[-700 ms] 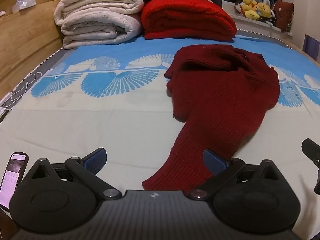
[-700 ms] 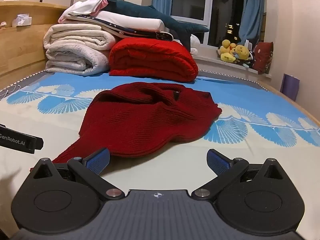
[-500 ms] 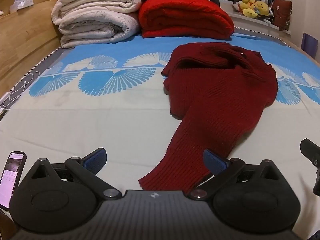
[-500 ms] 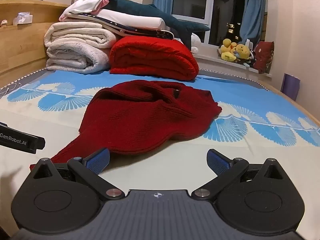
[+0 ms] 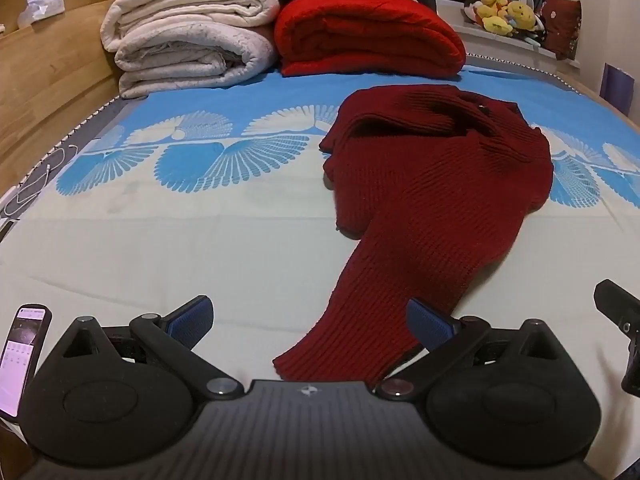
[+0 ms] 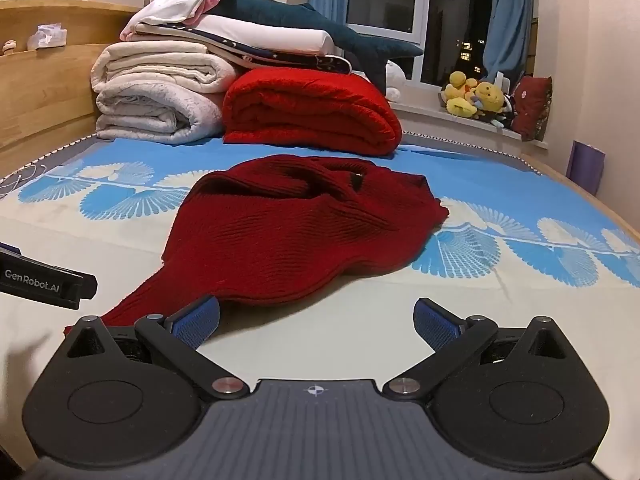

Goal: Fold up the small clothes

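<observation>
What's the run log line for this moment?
step: approach | left gripper: open, over sweater sleeve end | right gripper: open, empty | sweater: unfolded on bed

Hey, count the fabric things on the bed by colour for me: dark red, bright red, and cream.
Dark red: 1, the knit sweater
Bright red: 1, the folded blanket
Cream: 2, the stacked folded blankets
Total: 4

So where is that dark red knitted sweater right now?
The dark red knitted sweater lies crumpled mid-bed on the blue-and-white patterned sheet, before the folded bright red blanket, one sleeve reaching the left gripper.
</observation>
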Demonstrator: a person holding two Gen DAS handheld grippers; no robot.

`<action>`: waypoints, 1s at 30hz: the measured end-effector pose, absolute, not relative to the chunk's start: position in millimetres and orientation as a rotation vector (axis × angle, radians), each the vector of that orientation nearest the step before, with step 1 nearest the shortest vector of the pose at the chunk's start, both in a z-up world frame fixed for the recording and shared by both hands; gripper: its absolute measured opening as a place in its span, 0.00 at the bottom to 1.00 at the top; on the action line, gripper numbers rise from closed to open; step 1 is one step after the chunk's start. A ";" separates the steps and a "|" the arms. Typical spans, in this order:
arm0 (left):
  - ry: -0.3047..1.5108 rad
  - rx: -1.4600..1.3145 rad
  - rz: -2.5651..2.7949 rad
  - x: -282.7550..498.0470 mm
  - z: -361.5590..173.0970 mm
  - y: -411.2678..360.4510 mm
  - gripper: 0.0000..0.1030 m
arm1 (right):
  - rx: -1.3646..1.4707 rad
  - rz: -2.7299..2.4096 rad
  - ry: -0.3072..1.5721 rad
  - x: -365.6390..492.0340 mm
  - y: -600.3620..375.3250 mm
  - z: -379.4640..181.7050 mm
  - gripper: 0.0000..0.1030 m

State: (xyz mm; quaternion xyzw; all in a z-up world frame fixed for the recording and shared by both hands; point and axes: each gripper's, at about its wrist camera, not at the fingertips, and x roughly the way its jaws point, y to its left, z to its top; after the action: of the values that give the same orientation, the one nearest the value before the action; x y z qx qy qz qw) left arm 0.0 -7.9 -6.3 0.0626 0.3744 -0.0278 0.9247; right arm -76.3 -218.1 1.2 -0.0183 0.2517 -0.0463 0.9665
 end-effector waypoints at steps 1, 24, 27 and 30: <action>0.767 0.130 -0.057 -0.6 -5.9 -8.0 1.00 | -0.037 -0.092 0.509 -76.2 -217.7 1.1 0.99; 0.764 0.139 -0.059 -1.8 -4.6 -9.8 1.00 | -0.029 -0.091 0.514 -76.0 -219.8 -0.1 0.99; 0.763 0.138 -0.059 -2.0 -4.6 -9.7 1.00 | -0.029 -0.091 0.514 -75.9 -219.8 -0.1 0.99; 0.762 0.140 -0.060 -2.0 -4.9 -10.5 1.00 | -0.030 -0.090 0.516 -75.8 -219.5 -0.3 0.99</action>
State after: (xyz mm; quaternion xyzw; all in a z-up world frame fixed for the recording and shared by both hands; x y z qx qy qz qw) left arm -2.0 -10.5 -4.9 0.0683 0.3716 -0.0290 0.9254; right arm -75.8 -219.5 -0.3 -0.0147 0.2553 -0.0444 0.9657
